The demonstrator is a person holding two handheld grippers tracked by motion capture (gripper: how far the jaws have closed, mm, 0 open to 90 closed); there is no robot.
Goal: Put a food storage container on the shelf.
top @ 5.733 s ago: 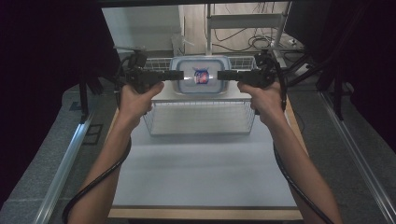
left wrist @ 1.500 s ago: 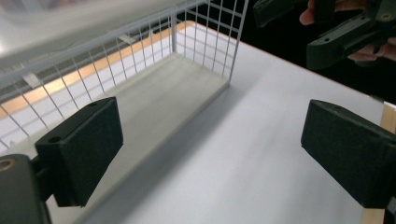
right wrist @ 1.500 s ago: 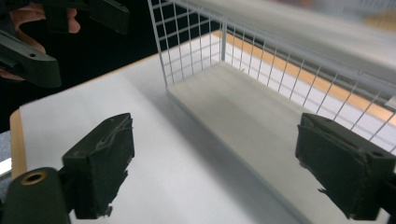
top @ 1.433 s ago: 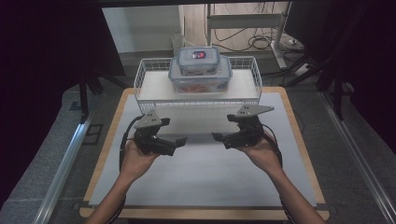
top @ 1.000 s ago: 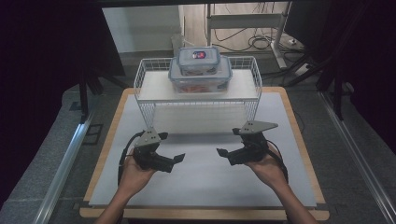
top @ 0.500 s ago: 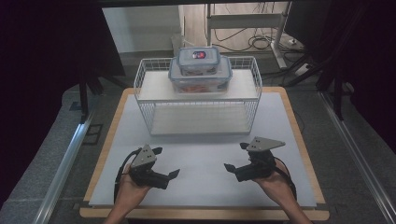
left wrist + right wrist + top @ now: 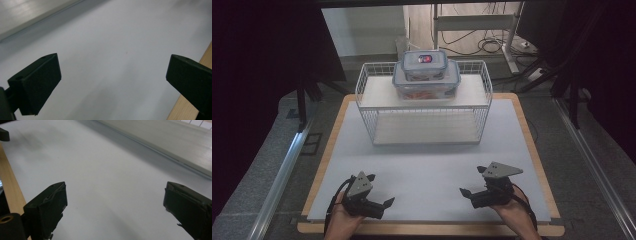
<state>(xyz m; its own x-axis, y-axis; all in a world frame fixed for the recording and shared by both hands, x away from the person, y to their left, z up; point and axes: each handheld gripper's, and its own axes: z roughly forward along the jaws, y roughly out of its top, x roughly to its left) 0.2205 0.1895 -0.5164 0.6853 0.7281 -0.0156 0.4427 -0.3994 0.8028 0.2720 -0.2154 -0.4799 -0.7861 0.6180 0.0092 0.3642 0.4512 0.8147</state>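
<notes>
Two clear food boxes with blue-rimmed lids are stacked on the top shelf of a white wire rack [image 7: 371, 102] at the back of the table: a small box [image 7: 424, 63] on a larger box [image 7: 427, 86]. My left gripper [image 7: 380, 190] rests low near the front left edge, open and empty. Near the front right, my right gripper [image 7: 472, 181] is also open and empty. In the left gripper view, the left gripper [image 7: 112, 72] has bare white mat between its jaws. The right gripper [image 7: 115, 200] frames bare mat too.
A white mat [image 7: 427, 165] covers a wooden board whose rim [image 7: 532, 150] shows all round. The rack's lower shelf [image 7: 175, 142] lies ahead of the right gripper. Metal rails [image 7: 282, 170] run beside the table, and cables [image 7: 492, 45] lie on the floor behind.
Earlier both grippers were up at the rack, at the small box. They have since drawn back toward the near edge, apart and empty, while the boxes stay stacked.
</notes>
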